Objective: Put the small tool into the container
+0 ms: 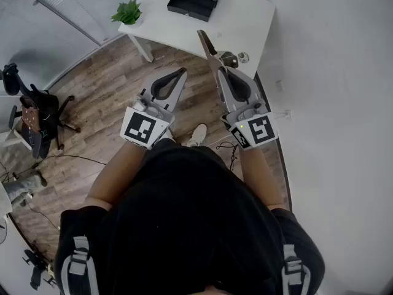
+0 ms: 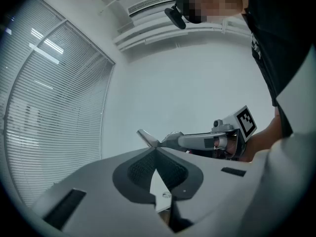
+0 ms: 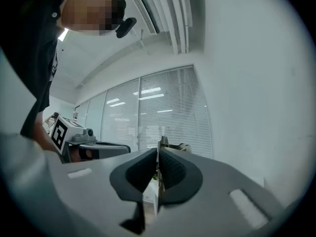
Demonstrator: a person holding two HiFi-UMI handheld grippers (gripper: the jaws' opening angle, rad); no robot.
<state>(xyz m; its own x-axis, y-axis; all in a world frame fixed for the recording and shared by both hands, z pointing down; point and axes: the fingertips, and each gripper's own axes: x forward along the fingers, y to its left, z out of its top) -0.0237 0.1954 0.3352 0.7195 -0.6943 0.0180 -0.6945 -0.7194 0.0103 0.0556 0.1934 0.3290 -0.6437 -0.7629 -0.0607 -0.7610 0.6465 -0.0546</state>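
Clamping a thin, flat small tool, the right gripper has its pads pressed together on the tool's lower part. A short metal end stands up past the jaw tips in the right gripper view. In the head view the same tool runs on in line with the right gripper, so its long axis follows the jaws, pointing forward and a little to the person's left.

The left gripper has its pads closed against each other with nothing that I can see between them. In the head view it sits beside the right one, slightly farther back.

Ahead of both stands a white table. The black container lies on it, forward and left of the tool's free end and well apart from it. The tool's tip is nearer to the container than the left gripper's tips are, so the delivery looks like the right arm's job: a reach forward and slightly left along the line the tool already takes. I cannot tell from here whether the container's top is open.

Two small metal pieces lie at the table's near corner, just right of the tool. A potted plant stands at the far left edge.
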